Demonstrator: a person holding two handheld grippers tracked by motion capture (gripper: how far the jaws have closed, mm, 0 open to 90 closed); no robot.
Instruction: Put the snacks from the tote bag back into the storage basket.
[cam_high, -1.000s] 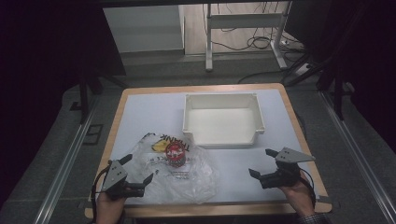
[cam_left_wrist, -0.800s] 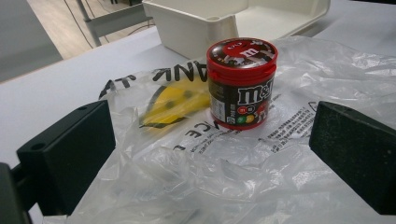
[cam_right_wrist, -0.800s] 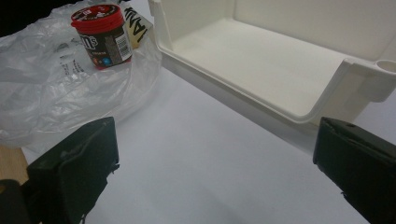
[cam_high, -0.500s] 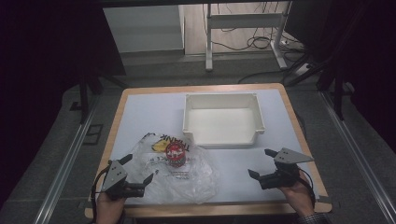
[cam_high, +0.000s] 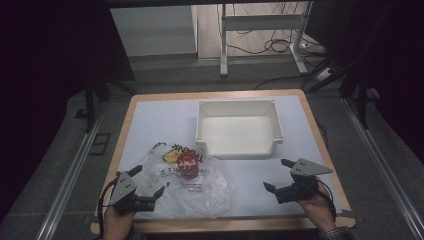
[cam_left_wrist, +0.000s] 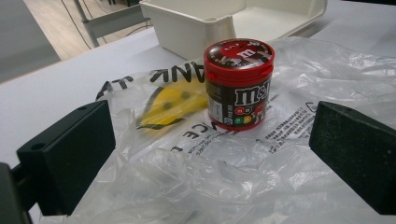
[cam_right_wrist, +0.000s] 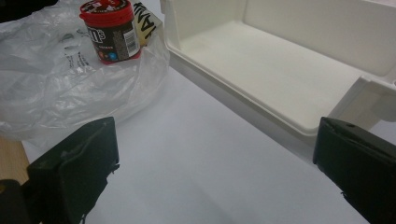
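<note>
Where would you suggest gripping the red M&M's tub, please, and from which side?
Grip the M&M's tub across its round body, below the wider red lid, coming in level from the left gripper side. It stands upright on the plastic bag, so avoid pinching the film.

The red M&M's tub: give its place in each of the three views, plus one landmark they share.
High view: M&M's tub left of centre, on the plastic bag.
Left gripper view: tub upright, centre, on the bag.
Right gripper view: tub top left.
Shared landmark: white bin beyond the tub.
</note>
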